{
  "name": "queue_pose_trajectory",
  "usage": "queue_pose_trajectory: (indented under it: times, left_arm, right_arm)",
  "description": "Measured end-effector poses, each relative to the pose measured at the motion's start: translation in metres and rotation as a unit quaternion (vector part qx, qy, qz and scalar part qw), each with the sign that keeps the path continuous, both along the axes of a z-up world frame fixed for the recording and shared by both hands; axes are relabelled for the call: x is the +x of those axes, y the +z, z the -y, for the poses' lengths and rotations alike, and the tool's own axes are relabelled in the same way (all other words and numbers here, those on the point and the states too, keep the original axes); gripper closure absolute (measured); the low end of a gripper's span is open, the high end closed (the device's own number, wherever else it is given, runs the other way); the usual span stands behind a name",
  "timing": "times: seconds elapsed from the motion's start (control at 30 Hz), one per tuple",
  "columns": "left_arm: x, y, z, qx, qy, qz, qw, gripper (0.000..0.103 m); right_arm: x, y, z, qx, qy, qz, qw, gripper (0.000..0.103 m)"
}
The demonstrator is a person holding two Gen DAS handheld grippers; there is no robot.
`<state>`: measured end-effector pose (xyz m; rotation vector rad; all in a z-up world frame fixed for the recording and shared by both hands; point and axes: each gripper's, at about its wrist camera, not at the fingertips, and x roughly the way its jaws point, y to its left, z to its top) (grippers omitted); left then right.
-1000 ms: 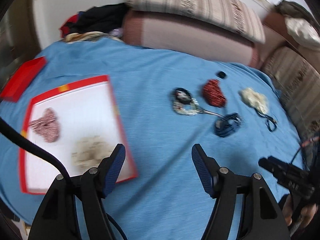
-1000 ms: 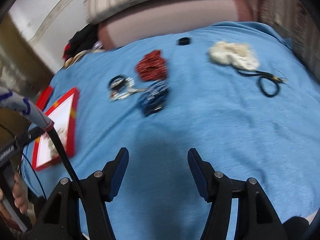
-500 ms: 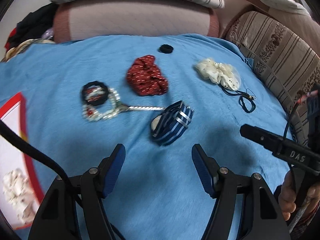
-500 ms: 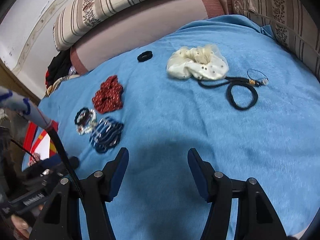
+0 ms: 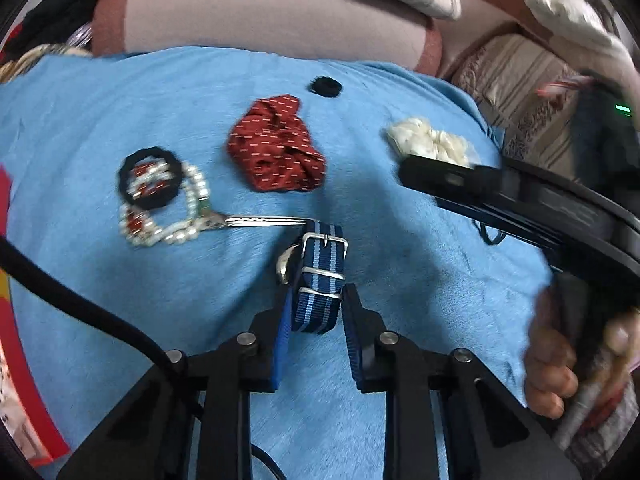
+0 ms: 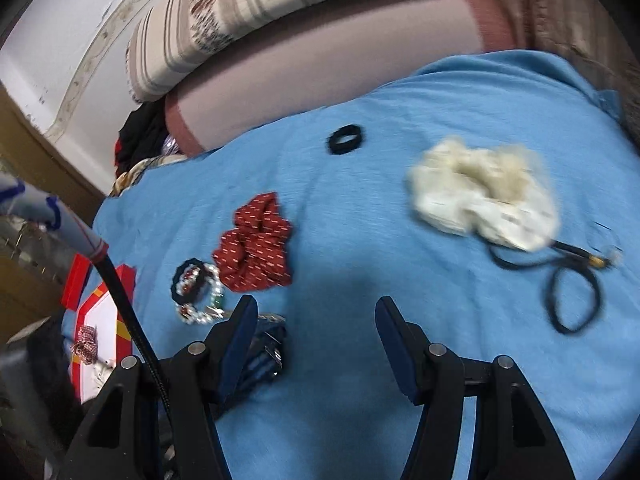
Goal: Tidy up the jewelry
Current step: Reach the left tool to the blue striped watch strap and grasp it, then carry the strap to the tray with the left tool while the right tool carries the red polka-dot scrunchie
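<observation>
Bed: blue blanket (image 5: 160, 300) spread flat, striped cushions (image 6: 248, 12) and a pink bolster (image 5: 260, 20) along the far edge.
Left claw (image 5: 316, 320): jaws closing around the watch (image 5: 320, 276), its blue striped strap lying between the blue pads (image 5: 282, 340); both pads stand right against the strap's sides, though a firm pinch cannot be confirmed.
Watch: on the blanket in the near centre, buckle facing up, metal case at its left side, just below the tip of a silver clip (image 5: 260, 221).
Right claw (image 6: 312, 320): released, jaws wide apart with only blanket between them, hanging above the bed near the red scrunchie (image 6: 252, 244).
Bracelets: pearl bracelet (image 5: 176, 216) and a black ring (image 5: 150, 178) with red beads overlapping left of the watch, the clip joined to the pearls.
Scrunchies: red one beyond the watch; cream one (image 6: 484, 196) well to the right, its edge touching a black cord (image 6: 568, 292).
Hair tie: small black band (image 6: 346, 139) near the bolster, apart from the rest.
Tray: red-rimmed white tray (image 6: 100, 320) at the bed's left edge, holding a pink checked scrunchie (image 6: 84, 346).
Hand: right hand (image 5: 560, 360) gripping its tool's handle at the edge of the left wrist view.
</observation>
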<state>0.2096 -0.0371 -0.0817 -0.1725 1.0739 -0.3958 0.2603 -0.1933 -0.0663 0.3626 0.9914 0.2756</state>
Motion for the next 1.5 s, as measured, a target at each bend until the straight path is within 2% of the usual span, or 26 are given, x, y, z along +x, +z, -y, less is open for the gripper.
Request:
queue_pose_trajectory:
  times: [0.13,0.3,0.33,0.37,0.4,0.5,0.77,1.03,1.13,1.3,1.5]
  left_arm:
    - [0.001,-0.003,-0.018,-0.025,0.015,-0.013,0.9995,0.078]
    - [0.006,-0.017,-0.021,-0.051,0.021,-0.034,0.9979,0.076]
    - [0.004,-0.017,-0.021,-0.055,0.021,-0.035,0.9977,0.076]
    - [0.004,-0.018,-0.020,-0.057,0.019,-0.037,0.9975,0.077]
    - [0.005,-0.018,-0.019,-0.059,0.017,-0.040,0.9973,0.082]
    - [0.003,-0.013,-0.018,-0.066,0.022,-0.037,0.9969,0.084]
    - [-0.027,0.036,-0.051,-0.058,0.050,0.003,0.9971,0.084]
    - [-0.063,0.086,-0.128,-0.042,0.103,0.060,0.9920,0.084]
    - [-0.064,0.092,-0.169,-0.021,0.136,0.073,0.9878,0.084]
    - [-0.060,0.092,-0.234,0.011,0.181,0.079,0.9803,0.084]
    - [-0.021,0.076,-0.303,0.041,0.225,0.069,0.9711,0.084]
  right_arm:
    - [0.030,-0.014,-0.026,0.011,0.020,-0.014,1.000,0.037]
    - [0.056,-0.028,-0.060,-0.030,0.049,-0.017,0.998,0.037]
    - [0.058,-0.030,-0.064,-0.039,0.051,-0.016,0.998,0.046]
    - [0.060,-0.031,-0.066,-0.040,0.057,-0.017,0.997,0.075]
    - [0.061,-0.033,-0.068,-0.037,0.066,-0.026,0.997,0.087]
    - [0.053,-0.026,-0.064,-0.035,0.061,-0.017,0.997,0.096]
    - [0.010,0.031,-0.068,-0.047,0.069,0.034,0.996,0.099]
    - [-0.033,0.083,-0.134,-0.052,0.136,0.072,0.987,0.099]
    - [-0.042,0.091,-0.173,-0.042,0.170,0.077,0.981,0.099]
    - [-0.046,0.088,-0.245,-0.027,0.225,0.074,0.971,0.099]
    - [-0.026,0.066,-0.316,-0.009,0.262,0.057,0.963,0.099]
